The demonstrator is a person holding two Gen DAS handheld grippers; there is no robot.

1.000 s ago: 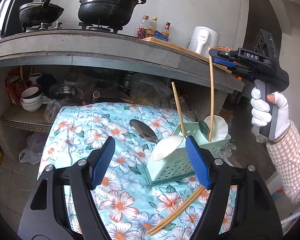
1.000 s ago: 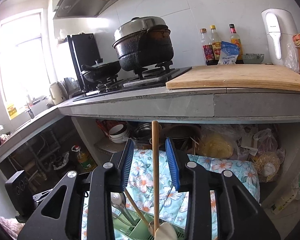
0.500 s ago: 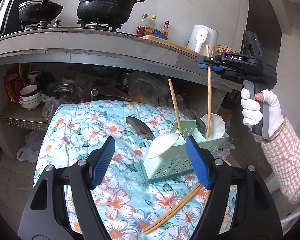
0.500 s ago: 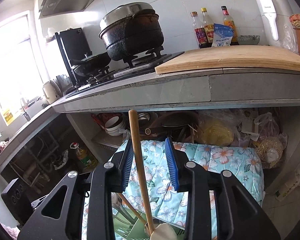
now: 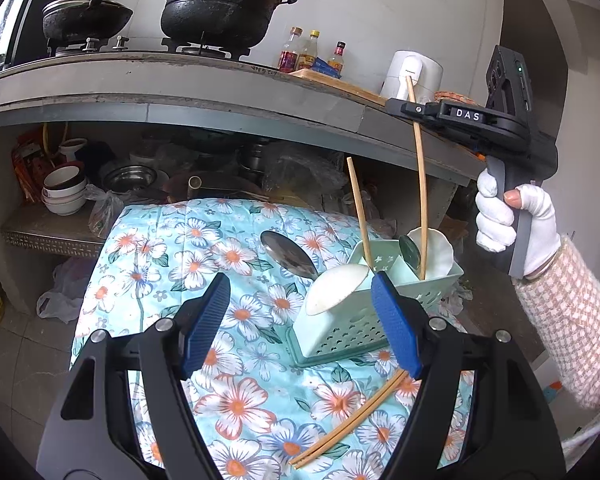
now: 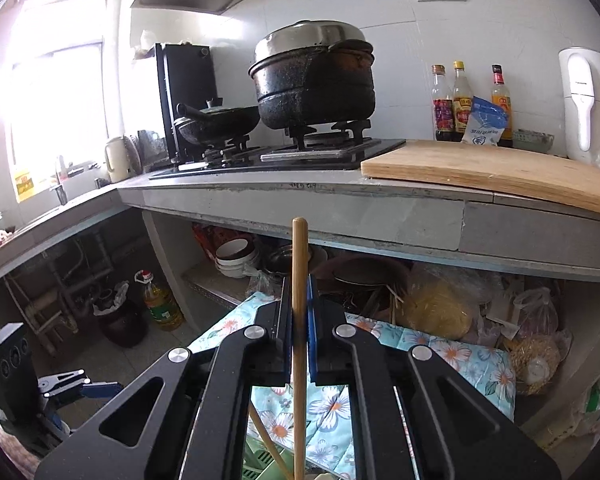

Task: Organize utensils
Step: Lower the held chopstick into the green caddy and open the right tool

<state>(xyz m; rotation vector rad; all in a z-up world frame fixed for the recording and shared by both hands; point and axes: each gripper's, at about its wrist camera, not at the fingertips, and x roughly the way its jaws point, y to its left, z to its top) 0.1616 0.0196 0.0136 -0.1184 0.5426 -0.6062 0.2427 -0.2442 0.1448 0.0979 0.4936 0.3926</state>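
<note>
Above the green caddy (image 5: 376, 312), one upright chopstick (image 5: 420, 184) is clamped by the right gripper (image 6: 299, 320). The left gripper (image 5: 300, 324) is held wide open, empty. Two chopsticks (image 5: 348, 424) are seen lying on the cloth (image 5: 188, 248).

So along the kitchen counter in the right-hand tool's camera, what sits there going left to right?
Cream kettle → small black pan → big black pot → three sauce bottles → blue and white packet → white appliance.
</note>
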